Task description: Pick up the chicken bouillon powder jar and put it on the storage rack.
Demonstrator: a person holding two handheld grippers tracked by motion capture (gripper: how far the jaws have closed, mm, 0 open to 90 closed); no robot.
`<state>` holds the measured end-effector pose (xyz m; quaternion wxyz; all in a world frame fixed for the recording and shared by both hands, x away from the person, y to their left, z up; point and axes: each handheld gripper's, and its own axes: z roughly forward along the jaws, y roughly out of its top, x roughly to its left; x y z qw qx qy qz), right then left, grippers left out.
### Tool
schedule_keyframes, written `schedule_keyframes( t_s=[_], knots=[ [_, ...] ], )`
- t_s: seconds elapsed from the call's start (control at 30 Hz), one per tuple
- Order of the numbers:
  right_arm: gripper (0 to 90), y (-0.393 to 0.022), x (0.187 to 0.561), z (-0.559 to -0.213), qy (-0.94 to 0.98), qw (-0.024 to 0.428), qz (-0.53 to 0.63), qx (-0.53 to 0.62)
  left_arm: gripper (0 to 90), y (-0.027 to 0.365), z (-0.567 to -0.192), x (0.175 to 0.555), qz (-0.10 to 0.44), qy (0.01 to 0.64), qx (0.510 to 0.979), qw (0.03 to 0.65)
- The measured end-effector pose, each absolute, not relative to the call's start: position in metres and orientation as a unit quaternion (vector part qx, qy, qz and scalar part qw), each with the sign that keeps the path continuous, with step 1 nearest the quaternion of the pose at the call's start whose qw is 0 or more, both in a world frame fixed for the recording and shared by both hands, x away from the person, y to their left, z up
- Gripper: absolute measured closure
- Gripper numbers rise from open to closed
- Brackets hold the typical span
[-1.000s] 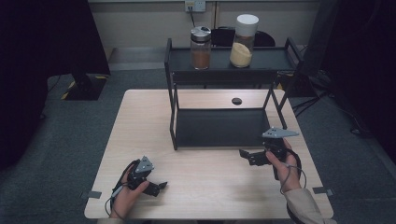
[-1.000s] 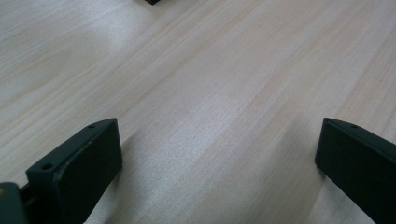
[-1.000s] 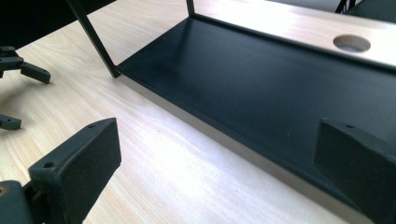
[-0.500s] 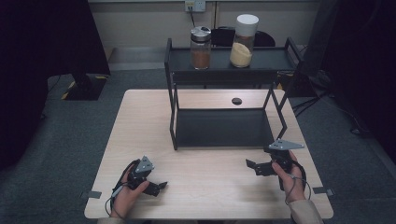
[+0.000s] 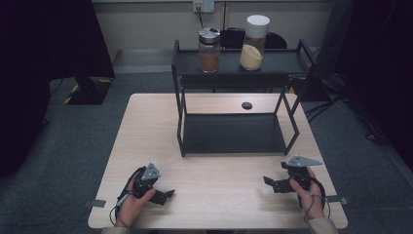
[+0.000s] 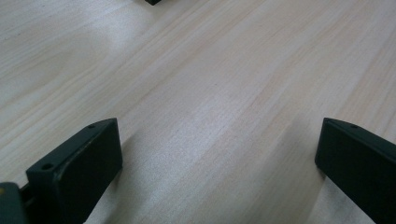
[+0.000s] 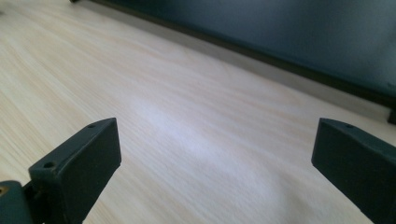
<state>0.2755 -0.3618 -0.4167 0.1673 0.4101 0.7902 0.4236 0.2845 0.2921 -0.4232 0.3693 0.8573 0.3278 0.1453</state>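
The left gripper rests near the counter's front left corner, the right gripper near its front right corner. Both are black, each capped by a grey plate, jaws spread wide over bare pale wood, holding nothing. The black rack stands toward the far edge.

The room around my table is dim, its sides falling to near black, while the wooden top is evenly lit from above. Ahead of my fingers a soft pale glare lies on the wood, and beneath them sit faint shadows. Up close the black pads blur slightly.
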Motion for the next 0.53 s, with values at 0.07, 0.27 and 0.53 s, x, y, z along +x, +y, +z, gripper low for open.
schedule_keyframes(
  t_s=[0.07,0.27,0.53],
  knots=[
    [0.4,-0.3635,0.2735,-0.4186,0.795,0.17,0.417,0.407,0.0,0.2922,-0.4232,0.2845,0.145,0.328,0.857,0.369],
    [0.7,-0.3633,0.2687,-0.4203,0.816,0.182,0.379,0.397,0.0,0.2921,-0.4232,0.2844,0.145,0.328,0.857,0.369],
    [0.1,-0.3601,0.266,-0.4202,0.829,0.183,0.352,0.395,0.0,0.292,-0.4229,0.2847,0.145,0.328,0.858,0.369]
  ],
)
